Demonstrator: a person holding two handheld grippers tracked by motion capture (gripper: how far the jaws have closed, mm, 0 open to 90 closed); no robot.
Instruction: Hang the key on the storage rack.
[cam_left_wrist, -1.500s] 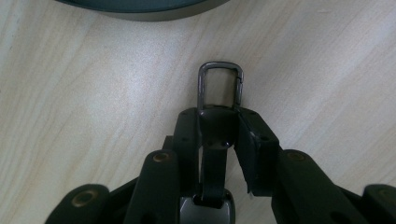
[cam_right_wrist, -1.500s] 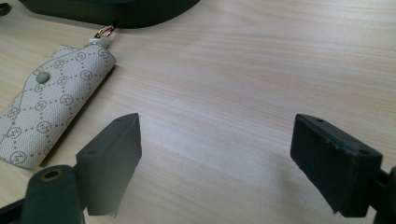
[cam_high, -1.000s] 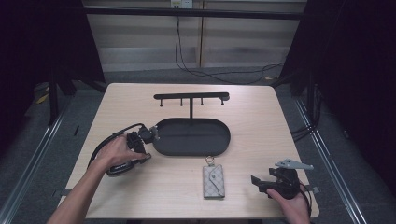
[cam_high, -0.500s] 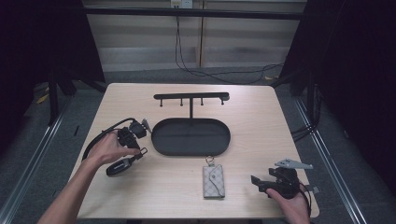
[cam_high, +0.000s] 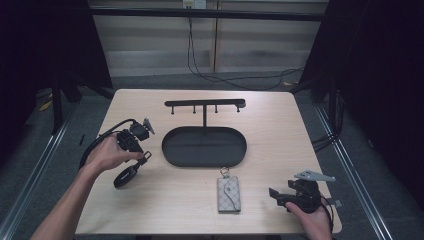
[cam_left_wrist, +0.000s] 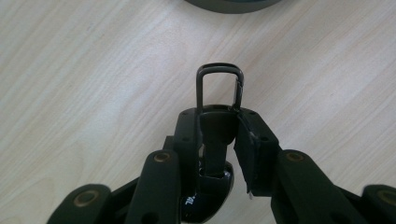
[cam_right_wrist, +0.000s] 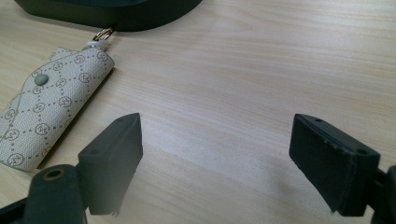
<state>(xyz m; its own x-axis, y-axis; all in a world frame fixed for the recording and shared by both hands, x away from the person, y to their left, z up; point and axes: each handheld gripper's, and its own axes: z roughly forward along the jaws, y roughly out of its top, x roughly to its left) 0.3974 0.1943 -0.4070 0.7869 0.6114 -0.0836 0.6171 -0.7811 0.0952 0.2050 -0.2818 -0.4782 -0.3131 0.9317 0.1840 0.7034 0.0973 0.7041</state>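
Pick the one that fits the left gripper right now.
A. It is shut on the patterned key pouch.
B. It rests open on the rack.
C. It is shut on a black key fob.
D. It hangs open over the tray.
C: in the left gripper view the left gripper has its jaws closed on the black key fob, whose metal loop sticks out past them over bare table; the key pouch lies apart.

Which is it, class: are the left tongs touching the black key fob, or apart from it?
Touching. In the left gripper view, the left tongs are shut on the key fob, both jaws pressing its sides.
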